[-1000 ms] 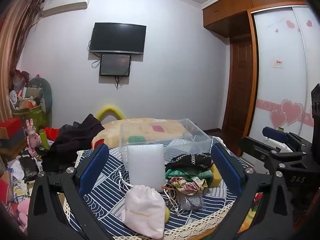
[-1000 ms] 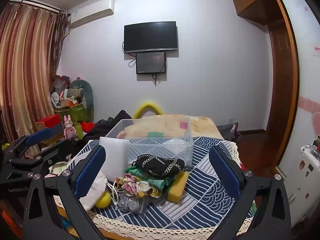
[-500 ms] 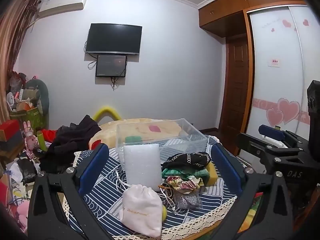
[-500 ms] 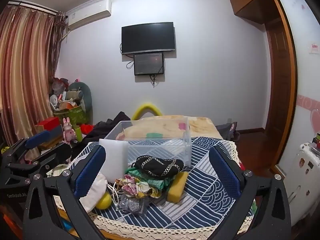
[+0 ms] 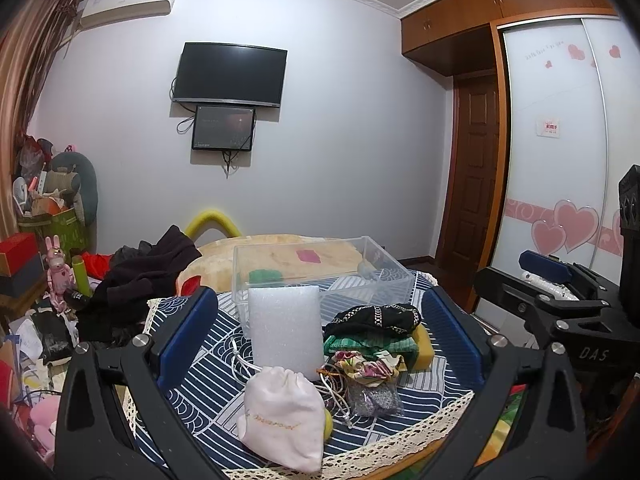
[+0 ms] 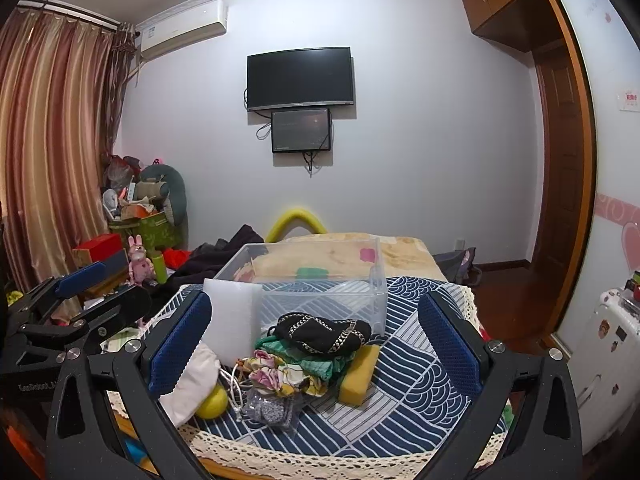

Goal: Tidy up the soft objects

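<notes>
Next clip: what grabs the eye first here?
A heap of soft things crowds the near part of the blue patterned tablecloth: a white drawstring pouch, a black embroidered cloth topping green fabric, and a yellow sponge. Behind them sits a clear plastic bin, with a white foam block upright before it.

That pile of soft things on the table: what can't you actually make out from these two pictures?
- Yellow ball: mostly hidden under the white drawstring pouch in both views.
- Gold lettering on the pouch: too small to read, left wrist view.
- Yellow sponge: largely covered by the green cloth in the left wrist view.
- Grey packet: contents blurred.
- Clear plastic bin: front hidden by the white foam block.
</notes>
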